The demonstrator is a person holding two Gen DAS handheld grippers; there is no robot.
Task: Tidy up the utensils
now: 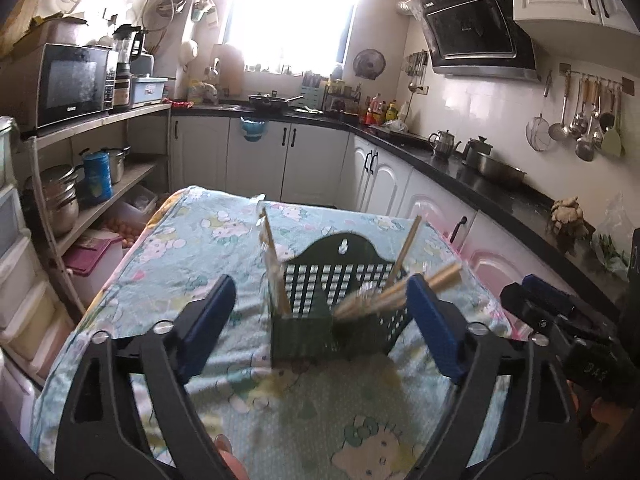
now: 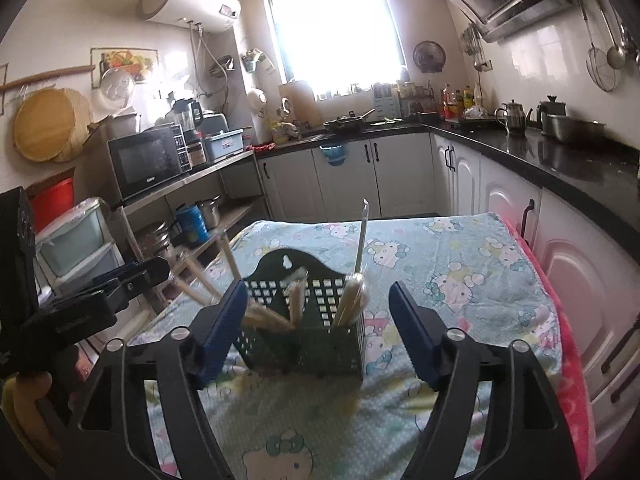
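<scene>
A dark green perforated utensil holder (image 1: pixel 320 312) stands on the table with the Hello Kitty cloth (image 1: pixel 180 264). Wooden chopsticks (image 1: pixel 400 288) lean and blur in its right part, and one stick (image 1: pixel 274 264) stands at its left. My left gripper (image 1: pixel 320 320) is open, its blue fingers either side of the holder and nearer the camera. In the right wrist view the holder (image 2: pixel 312 332) holds chopsticks (image 2: pixel 352 300) and a clear-handled utensil (image 2: pixel 362 236). My right gripper (image 2: pixel 316 328) is open around it, empty. The left gripper also shows there (image 2: pixel 132 280).
Black counters (image 1: pixel 460 160) with white cabinets run along the back and right, holding kettles and a steel bowl (image 1: pixel 500 172). A shelf unit with a microwave (image 1: pixel 68 84) and pots stands left. Ladles (image 1: pixel 580 120) hang on the right wall. A pink cloth edge (image 2: pixel 572 360) borders the table.
</scene>
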